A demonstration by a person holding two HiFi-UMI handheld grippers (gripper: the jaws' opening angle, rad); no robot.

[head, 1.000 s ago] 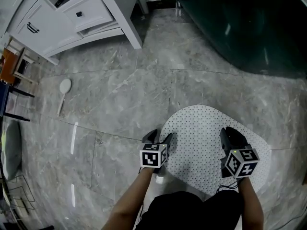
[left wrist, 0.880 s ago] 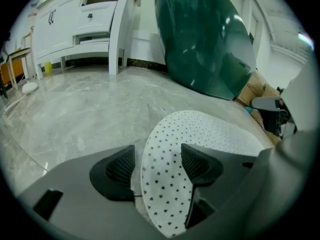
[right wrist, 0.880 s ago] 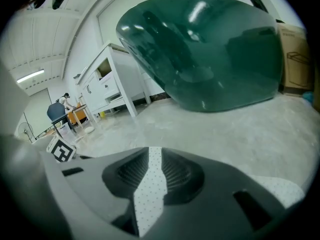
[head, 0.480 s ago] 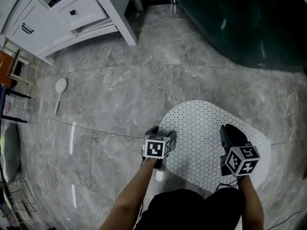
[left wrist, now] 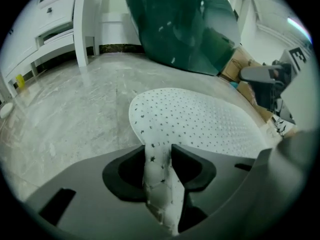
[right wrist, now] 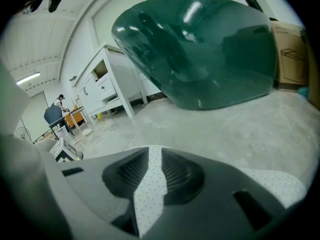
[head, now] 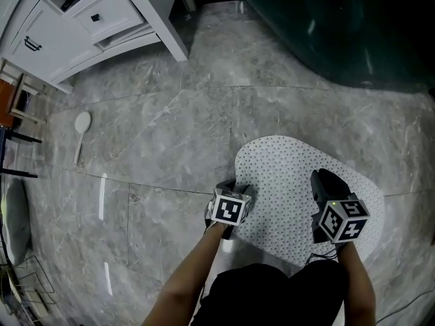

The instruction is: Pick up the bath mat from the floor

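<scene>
both edges pinched, the lift is what's left

left gripper [head: 235,190] is closing its jaws on a fold of the white oval dotted rubber bath mat [head: 289,175] at its left rim; right gripper [head: 325,185] is clenched on the right rim. the mat lies mostly flat on the grey marble floor [head: 170,134], not raised yet

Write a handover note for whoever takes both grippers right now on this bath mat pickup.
Left gripper: jaws closing on the left edge of the bath mat, with a fold of it between the pads.
Right gripper: clamped on the mat's right edge.
Mat: lying on the grey floor in front of the person, with both gripped edges pinched up.
Done: both edges gripped.
Left: confirm the left grip is firm, then raise both grippers together to lift the mat off the floor.
</scene>
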